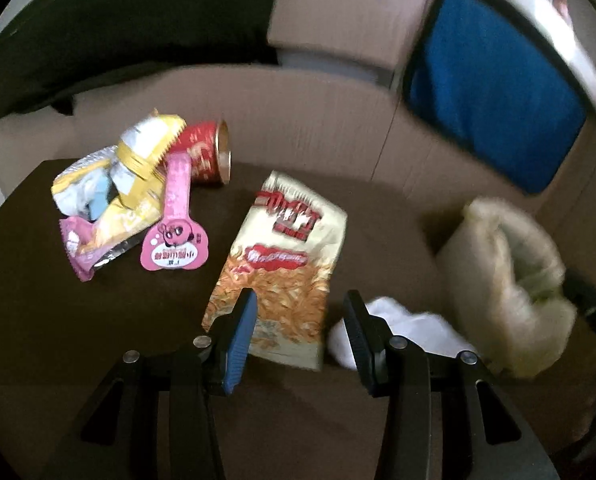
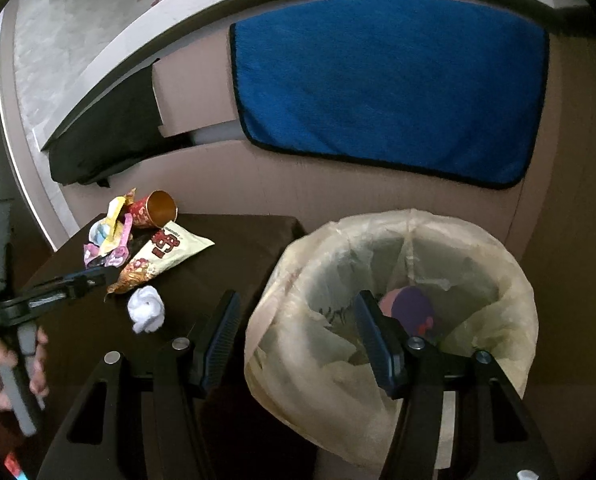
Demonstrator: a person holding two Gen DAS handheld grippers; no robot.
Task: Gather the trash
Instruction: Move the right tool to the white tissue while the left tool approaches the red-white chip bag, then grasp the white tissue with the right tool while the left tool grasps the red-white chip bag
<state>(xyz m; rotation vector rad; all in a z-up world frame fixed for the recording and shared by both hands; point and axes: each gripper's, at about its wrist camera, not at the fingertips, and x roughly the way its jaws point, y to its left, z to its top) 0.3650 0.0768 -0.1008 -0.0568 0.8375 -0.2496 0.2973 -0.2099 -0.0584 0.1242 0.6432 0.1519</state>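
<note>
Claws both released: left claw (image 1: 298, 312) over snack bag (image 1: 286, 256), right claw (image 2: 298, 312) by bin (image 2: 510, 280)

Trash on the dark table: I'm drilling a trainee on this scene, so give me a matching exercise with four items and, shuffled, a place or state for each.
Things:
1. red cup
2. white crumpled tissue
3. snack bag
4. purple item

Places or states:
A. inside the lined trash bin
B. on its side, open mouth showing
C. flat, its near end between the open left gripper's fingers
D. alone on the table, near the bin

Pairs: 1-B, 2-D, 3-C, 4-A
</note>
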